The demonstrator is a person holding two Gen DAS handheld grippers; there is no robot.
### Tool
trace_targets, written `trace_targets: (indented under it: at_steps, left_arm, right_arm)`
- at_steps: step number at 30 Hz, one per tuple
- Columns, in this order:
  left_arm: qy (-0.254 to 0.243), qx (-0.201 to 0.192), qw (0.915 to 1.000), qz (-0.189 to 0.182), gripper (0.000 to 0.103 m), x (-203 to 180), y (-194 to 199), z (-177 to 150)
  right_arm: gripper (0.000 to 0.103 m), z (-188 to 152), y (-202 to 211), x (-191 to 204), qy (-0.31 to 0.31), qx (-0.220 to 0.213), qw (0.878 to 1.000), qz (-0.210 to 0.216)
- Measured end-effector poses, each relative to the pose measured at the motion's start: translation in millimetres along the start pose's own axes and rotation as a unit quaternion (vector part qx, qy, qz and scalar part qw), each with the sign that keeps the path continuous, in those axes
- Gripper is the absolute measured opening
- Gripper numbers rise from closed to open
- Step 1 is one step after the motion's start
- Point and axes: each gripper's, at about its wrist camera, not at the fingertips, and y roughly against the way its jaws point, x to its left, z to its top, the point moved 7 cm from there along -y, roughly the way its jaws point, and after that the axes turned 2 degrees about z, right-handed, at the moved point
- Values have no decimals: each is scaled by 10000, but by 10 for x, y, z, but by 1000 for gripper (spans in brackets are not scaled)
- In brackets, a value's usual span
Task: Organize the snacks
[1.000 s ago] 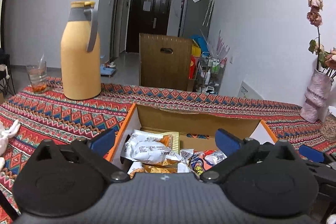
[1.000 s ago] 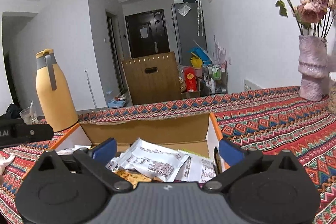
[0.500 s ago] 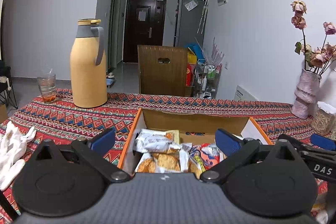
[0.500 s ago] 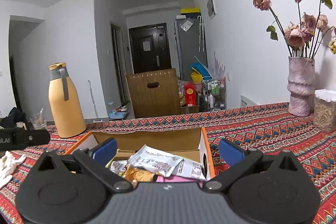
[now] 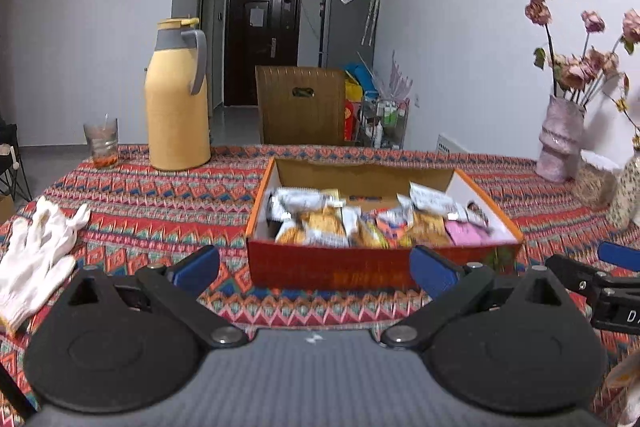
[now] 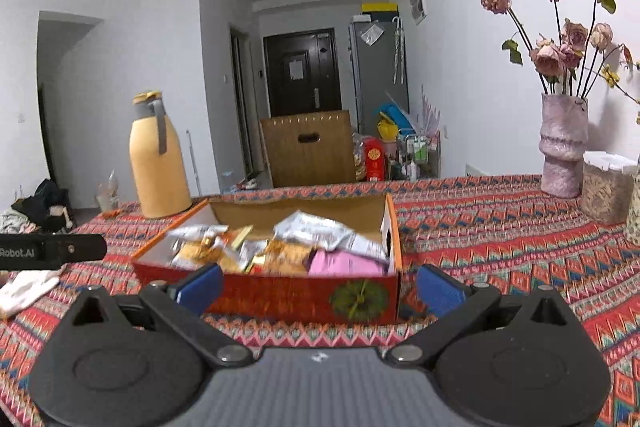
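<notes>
A: While both tools hang short of it, item one: snack box (image 5: 384,269), orange-rimmed cardboard, on the patterned tablecloth (image 5: 160,203), mid-table. Contents: assorted snack packets (image 5: 320,223), piled loose, among them a pink packet (image 6: 344,264) at the near right corner.

B: Item two, the tools?

A: Left gripper (image 5: 314,267): blue pads spread wide, nothing between them, held before the box's near wall. Right gripper (image 6: 318,285): likewise spread and empty, facing the box's near right corner.

B: Other stock on the table?

A: Yellow thermos (image 5: 178,95) and a glass (image 5: 101,143) at the far left; white gloves (image 5: 38,247) at the near left; pink vase (image 6: 562,143) of dried roses and a storage jar (image 6: 606,187) at the far right. All well apart from the box.

B: Handling note for the step in hand?

A: By my judgement, the box looks filled, so what remains is tidying. Come in from above, take one packet by a flat edge, not the crumpled middle. Foil wrappers likely slip, so close gently and squarely. Keep the two tools from crossing over the box.
</notes>
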Motion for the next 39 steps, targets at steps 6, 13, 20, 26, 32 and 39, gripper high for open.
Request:
trace_targets:
  at_steps: [6, 13, 20, 26, 32, 39]
  left_arm:
    - [-7, 166, 9998, -119, 103, 4, 170, -266]
    - [-41, 334, 9993, -182, 103, -18, 303, -537]
    - [14, 399, 9989, -241, 103, -23, 386, -658]
    - [-12, 465, 9985, -274, 103, -43, 401, -734]
    - [-14, 458, 9986, -278, 103, -47, 410, -735]
    - [-12, 463, 9985, -290, 103, -46, 413, -737]
  right_arm:
    - [103, -226, 178, 82, 30, 197, 9998, 74]
    - [103, -455, 328, 147, 55, 396, 9992, 93]
    - [103, -601, 407, 149, 18, 564, 9983, 128]
    - [103, -652, 429, 122, -16, 628, 9980, 107]
    - [103, -666, 429, 121, -17, 647, 9978, 109]
    - [103, -667, 429, 120, -18, 653, 9978, 107]
